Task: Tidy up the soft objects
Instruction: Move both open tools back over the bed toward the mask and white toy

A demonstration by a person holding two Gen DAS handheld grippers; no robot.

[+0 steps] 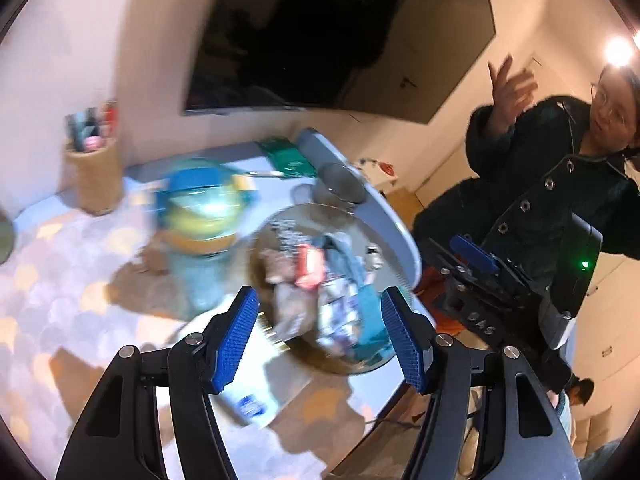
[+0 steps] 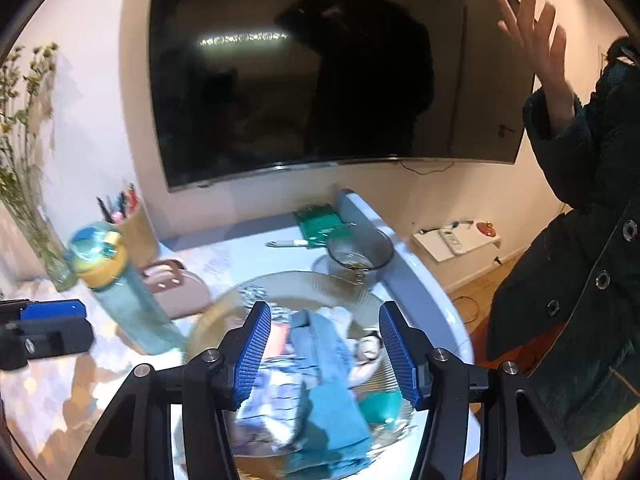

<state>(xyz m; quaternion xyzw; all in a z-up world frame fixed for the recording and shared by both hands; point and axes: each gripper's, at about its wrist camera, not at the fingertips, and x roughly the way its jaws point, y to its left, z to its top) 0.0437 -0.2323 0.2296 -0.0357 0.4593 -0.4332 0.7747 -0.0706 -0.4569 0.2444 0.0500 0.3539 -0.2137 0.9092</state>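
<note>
A round glass tray (image 2: pixel 304 284) on the table holds a pile of soft things: blue-grey and teal cloths (image 2: pixel 328 364), a checked cloth (image 2: pixel 276 400), a small plush doll (image 2: pixel 370 354). In the left wrist view the same tray (image 1: pixel 288 216) holds the cloths (image 1: pixel 344 280) and a red-pink item (image 1: pixel 310 266). My left gripper (image 1: pixel 320 340) is open and empty, above the tray's near edge. My right gripper (image 2: pixel 325 354) is open and empty, above the pile. Both views are blurred.
A blue-lidded water bottle (image 2: pixel 116 284) stands left of the tray, with a pink case (image 2: pixel 176 286) behind it. A pen holder (image 2: pixel 134 228), a vase, a green booklet (image 2: pixel 320 222) and a glass bowl (image 2: pixel 360 248) stand further back. A person (image 2: pixel 580 240) stands right, hand raised.
</note>
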